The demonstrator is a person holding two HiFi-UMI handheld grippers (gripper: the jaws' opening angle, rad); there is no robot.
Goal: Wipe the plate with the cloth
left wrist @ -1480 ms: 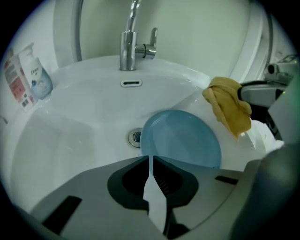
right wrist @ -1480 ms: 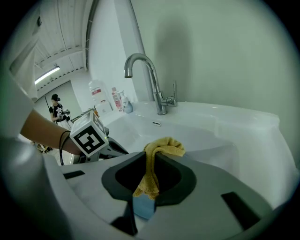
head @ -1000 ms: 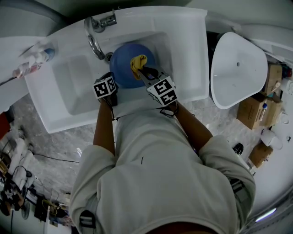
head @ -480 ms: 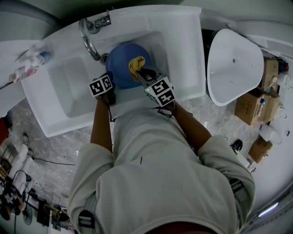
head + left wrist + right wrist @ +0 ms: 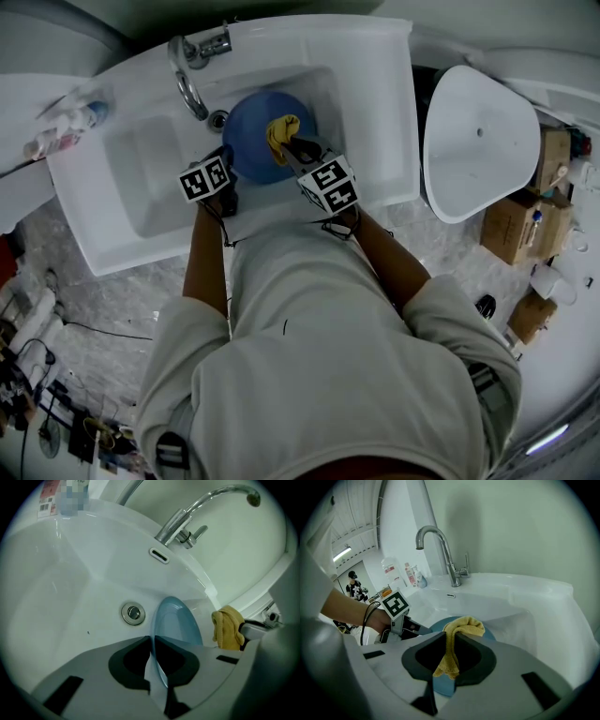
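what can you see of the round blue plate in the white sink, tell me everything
The round blue plate is smooth and glossy, with a shallow well and a raised rim; whether it is plastic or glazed ceramic cannot be told. It stands tilted on edge over the basin of the white sink, close to the metal drain. The left gripper is shut on its near rim. The yellow cloth, pinched in the right gripper, lies against its face. No chips or dirt show.

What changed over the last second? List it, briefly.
Nothing visibly moved, and nothing was taken hold of or let go. The left tool is still shut on the rim of the blue plate, held on edge in the sink. The right tool still grips the yellow cloth at the plate.
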